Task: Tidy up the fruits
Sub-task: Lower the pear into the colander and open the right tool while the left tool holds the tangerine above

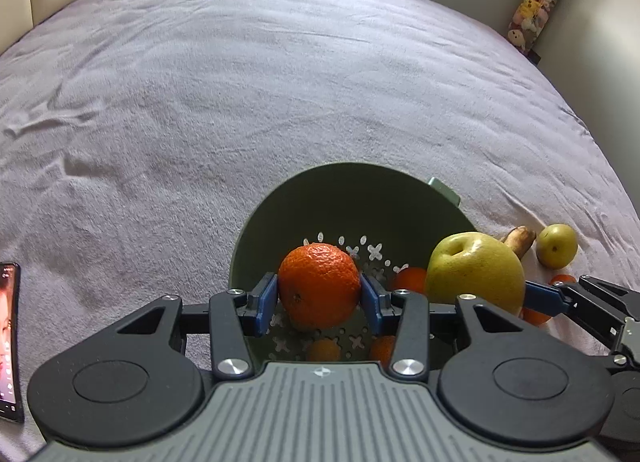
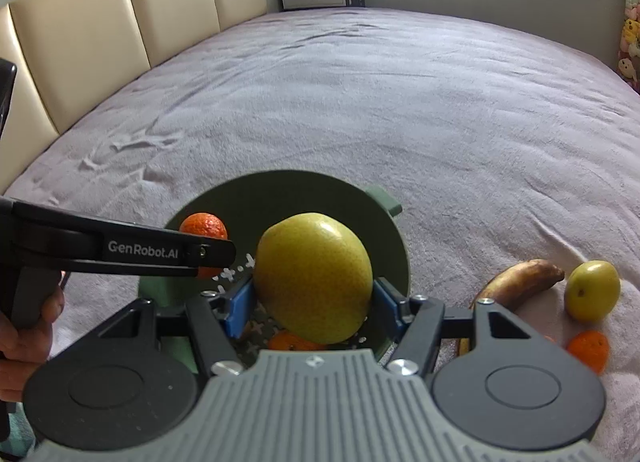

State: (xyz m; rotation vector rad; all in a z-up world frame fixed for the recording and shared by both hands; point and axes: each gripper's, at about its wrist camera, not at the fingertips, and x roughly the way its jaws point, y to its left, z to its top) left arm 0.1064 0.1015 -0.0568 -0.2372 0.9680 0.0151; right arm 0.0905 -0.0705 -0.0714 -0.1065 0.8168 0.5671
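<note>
Far left, a phone (image 1: 10, 338) lies on the bed (image 1: 280, 81), screen lit. Moving in, the left gripper (image 1: 319, 294) has its blue pads pinching an orange (image 1: 319, 286) from both sides, holding it above the green colander (image 1: 288, 213). Down in the colander, seen past that orange, lie small oranges (image 1: 323, 350) on the perforated floor, at least three showing, partly hidden by the gripper. Next across, the right gripper (image 2: 314, 302) clamps a big yellow-green pear (image 2: 314, 276) between its pads, and the pear hangs over the colander's (image 2: 280, 189) right half, another small orange (image 2: 290, 342) peeking out underneath it. From the right wrist view the left gripper's black arm crosses in from the left, a hand (image 2: 24, 326) on its handle. Outside the colander, to the right on the bed: a browned banana (image 2: 520, 282), touching or just beside a small green fruit (image 2: 593, 290), and nearer the camera a loose small orange (image 2: 589, 350). Far right, a tube of plush toys (image 1: 538, 5) stands in the corner.
</note>
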